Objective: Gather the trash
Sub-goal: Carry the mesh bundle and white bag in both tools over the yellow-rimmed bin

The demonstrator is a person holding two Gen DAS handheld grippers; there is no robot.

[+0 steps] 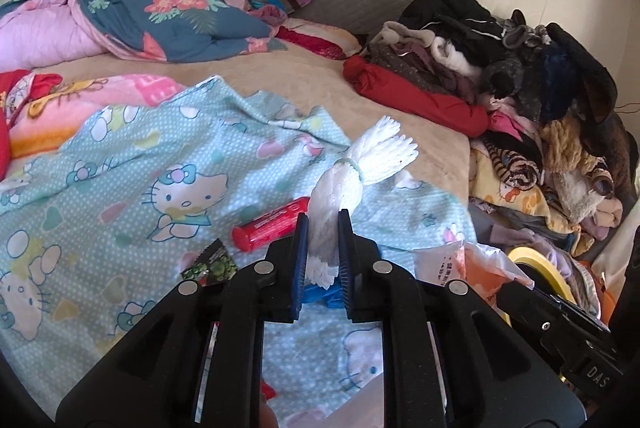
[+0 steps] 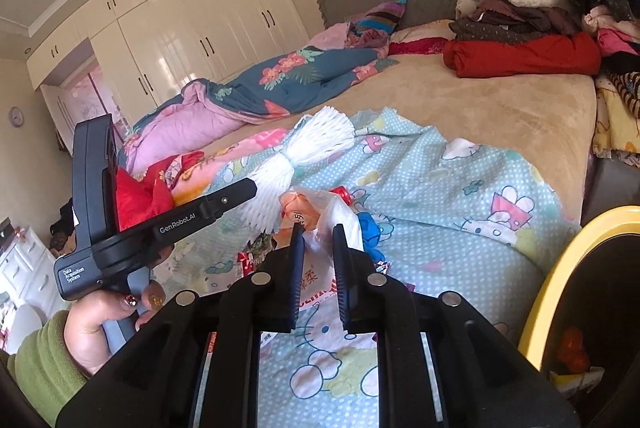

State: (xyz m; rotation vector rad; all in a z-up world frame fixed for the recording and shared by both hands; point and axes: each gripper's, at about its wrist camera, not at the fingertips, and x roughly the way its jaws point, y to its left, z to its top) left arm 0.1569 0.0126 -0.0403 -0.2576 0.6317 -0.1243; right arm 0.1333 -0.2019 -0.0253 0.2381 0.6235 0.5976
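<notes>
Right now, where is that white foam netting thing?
The white foam net is pinched in the left gripper, lifted above the Hello Kitty sheet, with the red tube lying just left of it in the left wrist view.

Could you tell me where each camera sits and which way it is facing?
Left wrist: on the left gripper, looking down across the bed; its fingers pinch white foam netting.
Right wrist: on the right gripper, facing the same bed; its fingers pinch a plastic bag; hand shows.
Shared: netting, Hello Kitty sheet, clothes pile.
</notes>
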